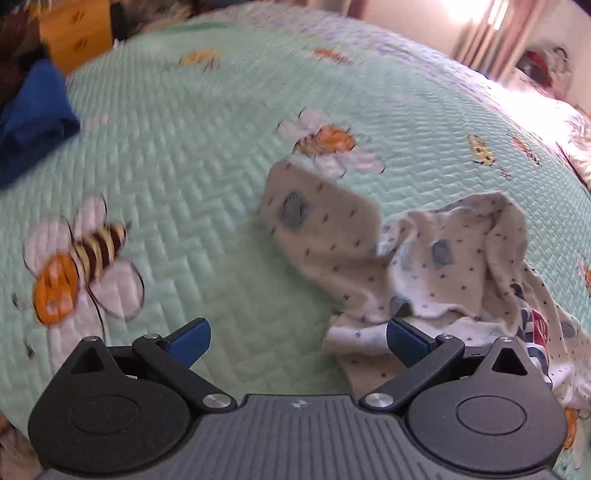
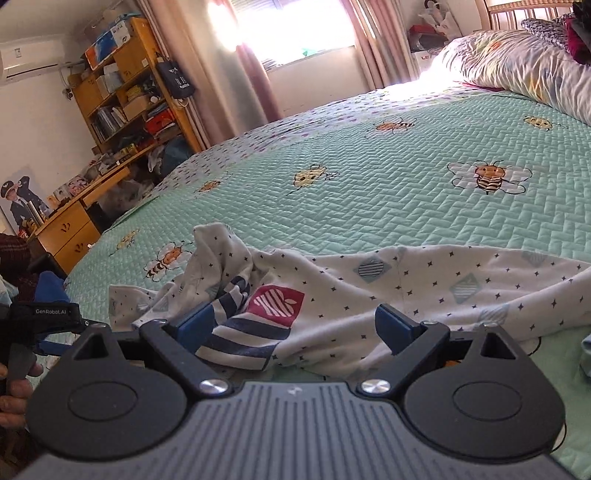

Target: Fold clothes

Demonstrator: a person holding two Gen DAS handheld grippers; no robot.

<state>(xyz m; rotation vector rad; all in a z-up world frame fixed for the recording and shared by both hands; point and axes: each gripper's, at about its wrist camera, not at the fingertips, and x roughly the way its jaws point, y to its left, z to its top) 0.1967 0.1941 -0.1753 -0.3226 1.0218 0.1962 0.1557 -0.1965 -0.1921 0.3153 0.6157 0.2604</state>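
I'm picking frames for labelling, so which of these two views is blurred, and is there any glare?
Left wrist view: motion-smeared, the bee print and white garment soft, window washed out. Right wrist view: sharp on the garment and quilt, but the window blows out, glaring onto the far bed; both bend straight lines at the edges.

A white star-dotted garment (image 2: 424, 284) with a striped, red-patched panel lies crumpled on the bedspread (image 2: 369, 184).

My right gripper (image 2: 301, 325) and left gripper (image 1: 297, 341) look alike: blue finger pads, black link arms with silver screws, round black housings and a ribbed grey body with a small white logo.
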